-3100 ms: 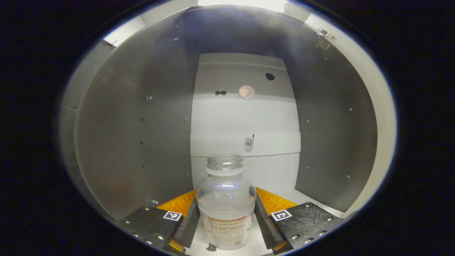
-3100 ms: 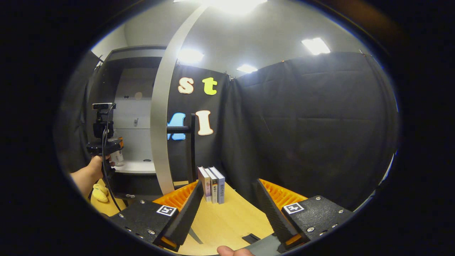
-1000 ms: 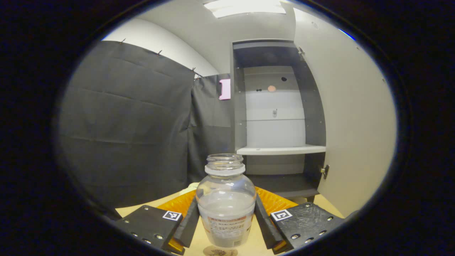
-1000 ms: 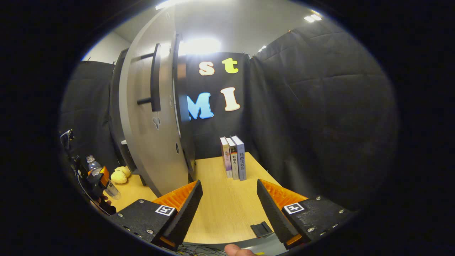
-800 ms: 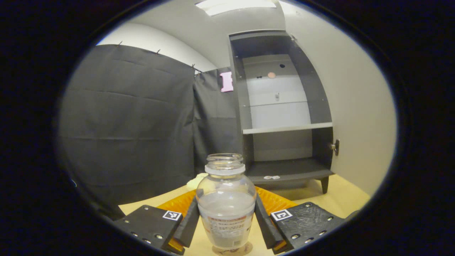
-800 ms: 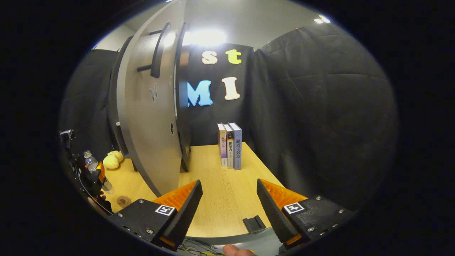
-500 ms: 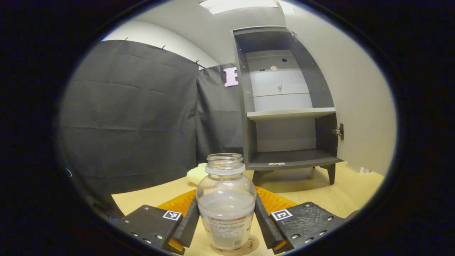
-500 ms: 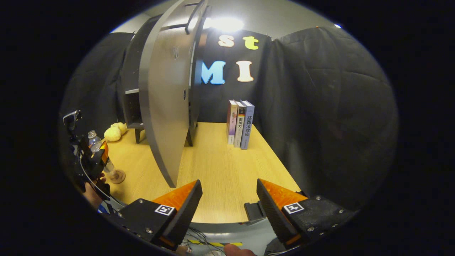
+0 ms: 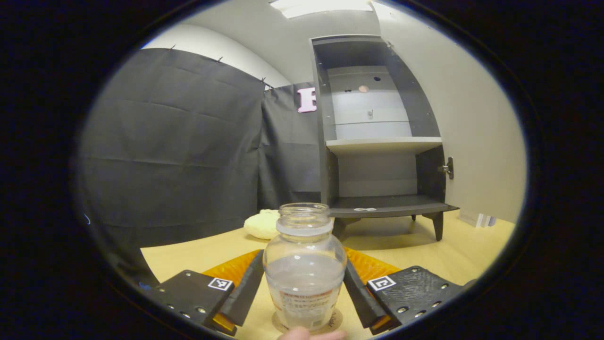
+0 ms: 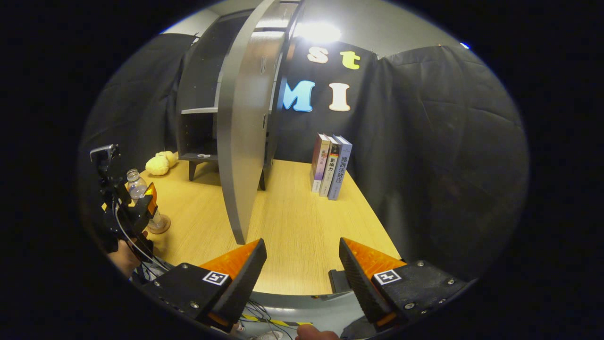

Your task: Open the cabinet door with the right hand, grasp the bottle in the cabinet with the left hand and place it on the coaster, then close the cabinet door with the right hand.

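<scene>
**A:** Black cloth walls you in on every side, and a pale wooden table [image 10: 292, 226] runs ahead of both your tools. What sits between your left fingers?

**B:** Your left gripper [image 9: 302, 295] has the bottle [image 9: 304, 269] between its fingers, which look slightly parted. Whether they press on it I cannot tell. The bottle stands upright on the coaster [image 9: 332, 323], directly ahead of the tool; that, I judge, is why you hold it so low and level.

**A:** And the other tool?

**B:** Your right gripper [image 10: 302, 271] is spread wide with nothing in it, hanging above the table's near edge. The cabinet door [image 10: 245, 141] stands open ahead and slightly left of it, edge-on to you, so you are placed well to push it shut.

**A:** Anything else around?

**B:** Three books [image 10: 330, 165] stand upright ahead of that tool, right of the door. From the left tool, the cabinet [image 9: 377, 137] lies ahead and to the right, its shelves bare apart from a small pale scrap on the bottom one, and a yellow soft toy [image 9: 262, 224] lies beside its foot.
</scene>
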The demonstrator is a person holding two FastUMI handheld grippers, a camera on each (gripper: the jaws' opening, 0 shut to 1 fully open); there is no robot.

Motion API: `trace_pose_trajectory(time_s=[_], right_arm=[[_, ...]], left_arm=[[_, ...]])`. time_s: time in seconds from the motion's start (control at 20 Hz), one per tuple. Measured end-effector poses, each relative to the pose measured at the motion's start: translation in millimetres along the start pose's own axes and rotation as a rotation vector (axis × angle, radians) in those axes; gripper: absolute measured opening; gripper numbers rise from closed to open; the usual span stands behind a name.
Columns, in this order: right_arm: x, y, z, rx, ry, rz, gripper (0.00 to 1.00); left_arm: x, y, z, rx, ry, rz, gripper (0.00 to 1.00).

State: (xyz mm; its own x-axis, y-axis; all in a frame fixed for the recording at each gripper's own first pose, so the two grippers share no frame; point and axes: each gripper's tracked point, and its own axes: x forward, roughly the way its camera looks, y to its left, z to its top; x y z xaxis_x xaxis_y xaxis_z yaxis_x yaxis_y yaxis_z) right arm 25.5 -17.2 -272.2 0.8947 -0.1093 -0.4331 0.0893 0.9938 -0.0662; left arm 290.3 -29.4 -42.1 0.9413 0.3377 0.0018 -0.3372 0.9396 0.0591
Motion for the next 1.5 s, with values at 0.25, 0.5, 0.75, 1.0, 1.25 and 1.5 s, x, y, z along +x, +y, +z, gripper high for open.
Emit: trace_pose_trajectory(time_s=[0.25, 0.5, 0.75, 1.0, 1.25, 1.5], right_arm=[[5, 6, -7, 0.027, 0.037, 0.024, 0.95], [9, 16, -5, 0.002, 0.041, 0.064, 0.95], [9, 3, -5, 0.045, 0.041, 0.037, 0.95], [2, -5, 17, 0.103, -0.003, 0.019, 0.95], [-7, -25, 48, 0.176, -0.069, -0.018, 0.96], [-14, -59, 92, 0.264, -0.150, -0.081, 0.96]], left_arm=[[2, 0, 19, 0.062, -0.033, 0.000, 0.88], [3, -12, 60, 0.040, -0.115, -0.048, 0.86], [3, -7, 88, 0.032, -0.138, -0.045, 0.88], [-9, 5, 138, 0.072, -0.158, -0.063, 0.88], [-31, 11, 199, 0.060, -0.069, -0.123, 0.86], [-60, 10, 287, 0.087, -0.065, -0.163, 0.87]])
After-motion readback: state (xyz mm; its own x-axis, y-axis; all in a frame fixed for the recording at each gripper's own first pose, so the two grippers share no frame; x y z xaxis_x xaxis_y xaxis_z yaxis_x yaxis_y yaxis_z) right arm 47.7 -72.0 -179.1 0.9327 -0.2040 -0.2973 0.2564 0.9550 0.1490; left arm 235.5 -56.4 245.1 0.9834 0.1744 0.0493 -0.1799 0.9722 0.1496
